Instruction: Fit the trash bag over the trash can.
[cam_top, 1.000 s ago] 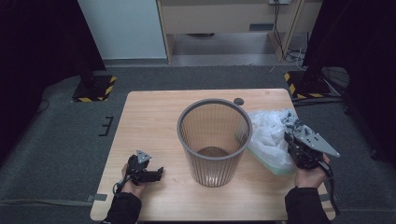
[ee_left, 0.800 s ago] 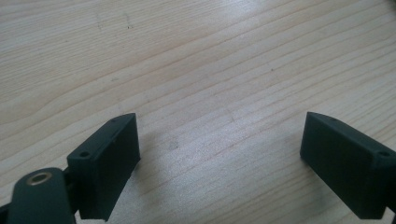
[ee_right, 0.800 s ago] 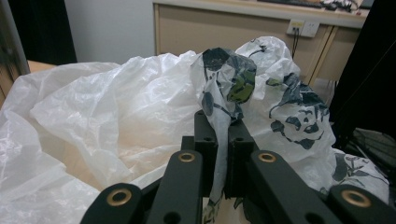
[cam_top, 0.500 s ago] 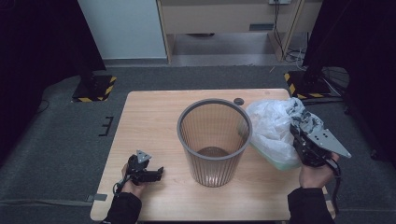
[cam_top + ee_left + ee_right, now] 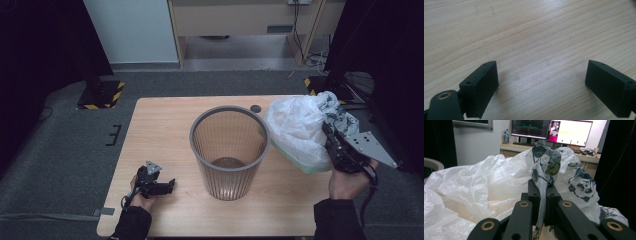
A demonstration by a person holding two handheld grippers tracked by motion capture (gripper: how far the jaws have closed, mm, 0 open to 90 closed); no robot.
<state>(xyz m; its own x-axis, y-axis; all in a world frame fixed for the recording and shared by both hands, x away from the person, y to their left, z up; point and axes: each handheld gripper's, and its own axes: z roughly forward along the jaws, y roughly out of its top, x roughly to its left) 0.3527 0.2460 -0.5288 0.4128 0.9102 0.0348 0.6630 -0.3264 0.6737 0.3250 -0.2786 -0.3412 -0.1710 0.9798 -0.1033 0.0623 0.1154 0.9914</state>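
A crumpled white plastic bag [image 5: 300, 127] with a dark printed edge hangs just right of the grey mesh waste basket [image 5: 229, 150], lifted off the table. My right gripper [image 5: 331, 136] is shut on the bag's printed rim [image 5: 544, 167], which is pinched between the two black jaws and bulges above them. The bag [image 5: 479, 185] billows out to the left in the right gripper view. My left gripper [image 5: 167, 186] rests low at the front left of the wooden table [image 5: 160, 125]. Its jaws stand wide apart over bare wood [image 5: 536, 50], with nothing between them.
The basket stands upright mid-table, with a dark base and an open top. A small black disc [image 5: 256, 108] lies near the table's far edge. Grey carpet surrounds the table. Monitors [image 5: 551, 131] on a desk stand beyond the bag.
My right gripper has risen with the bag, so the bag has lifted off the table and now hangs higher beside the basket's rim. The left gripper has stayed put.
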